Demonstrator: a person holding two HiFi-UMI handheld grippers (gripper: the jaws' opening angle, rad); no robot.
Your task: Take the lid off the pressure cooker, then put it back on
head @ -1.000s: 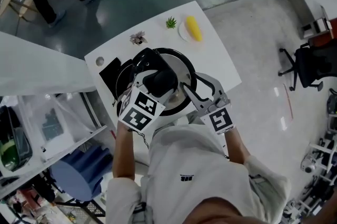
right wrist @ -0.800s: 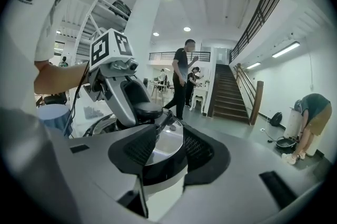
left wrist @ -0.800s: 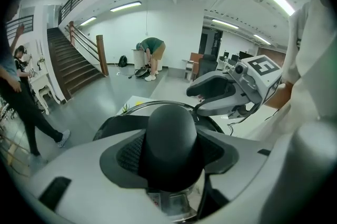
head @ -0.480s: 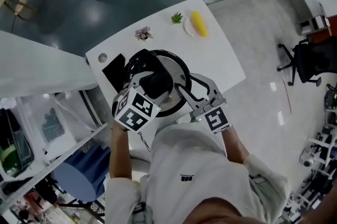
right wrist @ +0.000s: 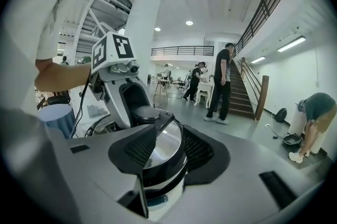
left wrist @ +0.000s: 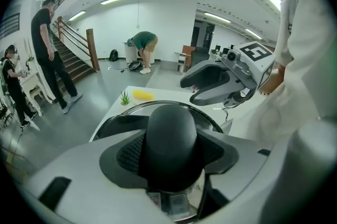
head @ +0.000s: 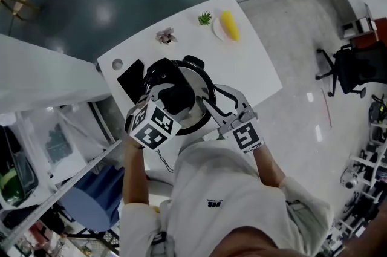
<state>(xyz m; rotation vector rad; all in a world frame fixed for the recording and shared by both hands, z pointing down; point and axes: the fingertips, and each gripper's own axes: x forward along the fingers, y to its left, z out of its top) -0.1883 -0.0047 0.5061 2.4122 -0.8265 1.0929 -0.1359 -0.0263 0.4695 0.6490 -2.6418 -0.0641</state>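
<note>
**Drawn nearer and lower within one second**

Both tools have shifted toward the person and a little down compared with one second ago. The round steel lid point(head: 203, 87) has gone with them. In the head view it now looks smaller and sits further from the yellow corn cob point(head: 228, 26) at the far side of the white worktop point(head: 254, 68). A black side handle point(head: 193, 61) now shows at the far rim, where it was not visible before.

The left tool point(left wrist: 171, 146) pinches the black domed knob point(left wrist: 171, 123) in the middle of the lid. Its two ribbed pads lie against the knob's sides and are held apart by its width. The right tool point(right wrist: 168, 152) has its jaws on either side of the near edge of the steel pressure cooker point(right wrist: 164, 190). The pads seem to press on the lid's rim there, so I read it as gripping.

In the right gripper view the lid's dark rim lies directly over the shiny pot wall, with no gap that I can see. I judge therefore that the lid is on the pot, or almost. These pictures do not decide whether this is the end of putting it back or whether the whole cooker was pulled nearer. I also cannot tell if the lid is locked. The next move asks to keep the lid level, because a tilted rim could catch on the pot's edge.
</note>
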